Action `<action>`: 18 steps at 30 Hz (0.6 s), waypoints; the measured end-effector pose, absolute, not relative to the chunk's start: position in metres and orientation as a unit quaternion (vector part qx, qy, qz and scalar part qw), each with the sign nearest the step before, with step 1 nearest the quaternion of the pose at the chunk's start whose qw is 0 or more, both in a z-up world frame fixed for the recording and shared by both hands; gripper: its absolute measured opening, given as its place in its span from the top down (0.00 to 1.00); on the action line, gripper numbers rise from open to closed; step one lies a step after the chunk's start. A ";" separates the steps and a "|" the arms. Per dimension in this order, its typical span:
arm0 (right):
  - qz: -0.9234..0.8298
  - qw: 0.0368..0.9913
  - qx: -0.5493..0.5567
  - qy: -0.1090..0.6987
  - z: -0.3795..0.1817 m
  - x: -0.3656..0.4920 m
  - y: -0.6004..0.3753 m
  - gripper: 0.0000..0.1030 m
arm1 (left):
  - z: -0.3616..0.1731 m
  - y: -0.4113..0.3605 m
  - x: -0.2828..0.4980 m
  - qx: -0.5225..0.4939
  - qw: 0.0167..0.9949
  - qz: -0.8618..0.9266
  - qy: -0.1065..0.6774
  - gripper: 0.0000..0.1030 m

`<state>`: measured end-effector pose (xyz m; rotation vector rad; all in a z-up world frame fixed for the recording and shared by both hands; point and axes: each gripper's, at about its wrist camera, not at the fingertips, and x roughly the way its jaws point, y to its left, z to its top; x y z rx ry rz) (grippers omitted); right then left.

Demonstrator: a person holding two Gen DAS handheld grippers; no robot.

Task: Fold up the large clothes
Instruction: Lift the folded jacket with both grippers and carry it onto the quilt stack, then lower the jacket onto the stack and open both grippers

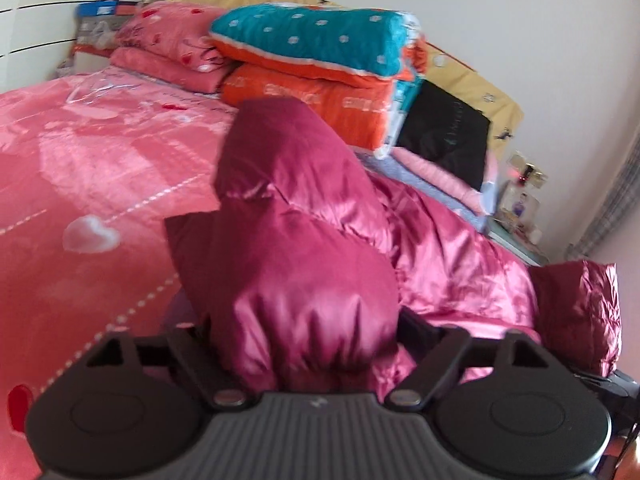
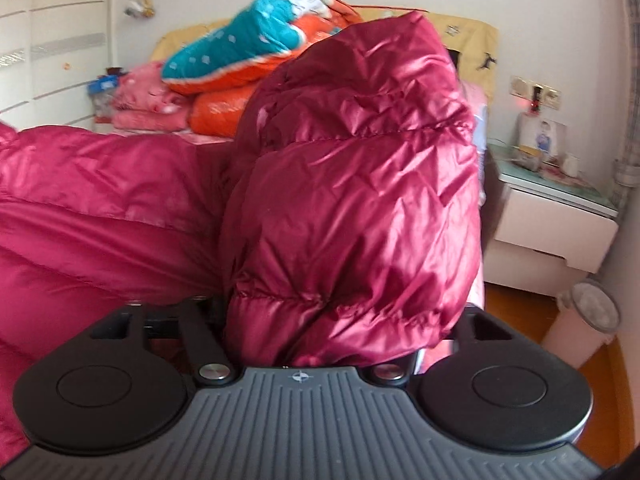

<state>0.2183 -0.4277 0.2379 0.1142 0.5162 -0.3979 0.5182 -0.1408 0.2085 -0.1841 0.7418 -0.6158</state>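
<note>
1. The magenta puffer jacket (image 1: 440,248) lay on the bed (image 1: 100,184), ahead of both claws, with a padded fold of it bulging up between the fingers of each.
2. The left claw (image 1: 304,344) stood with its jaws spread wide around a puffy section; the fabric sat between them, but I could not see the pads pressing on it.
3. The right claw (image 2: 340,332) was likewise spread wide, a bigger bulge of jacket rising from its gap, seemingly let go.
4. This looked like the end of one fold, both corners just set down.
5. Next, I judged, both claws would need to back clear of the fabric and find fresh edges.
6. Beyond the jacket sat stacked quilts (image 1: 320,60); a nightstand (image 2: 560,216) stood right of the right claw.
</note>
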 end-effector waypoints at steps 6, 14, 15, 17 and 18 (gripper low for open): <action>-0.236 0.932 0.127 0.245 0.245 0.205 -0.444 0.00 | 0.211 -0.101 0.509 -0.106 0.900 -0.260 0.334 0.06; -0.241 0.920 0.224 0.212 0.251 0.213 -0.453 0.00 | 0.211 -0.069 0.482 -0.100 0.913 -0.235 0.318 0.06; -0.239 0.920 0.231 0.205 0.254 0.209 -0.456 0.00 | 0.211 -0.066 0.477 -0.099 0.914 -0.237 0.315 0.06; -0.239 0.924 0.231 0.191 0.258 0.195 -0.458 0.00 | 0.209 -0.061 0.465 -0.104 0.913 -0.242 0.310 0.06; -0.237 0.926 0.229 0.185 0.257 0.183 -0.460 0.00 | 0.208 -0.059 0.458 -0.103 0.913 -0.244 0.310 0.06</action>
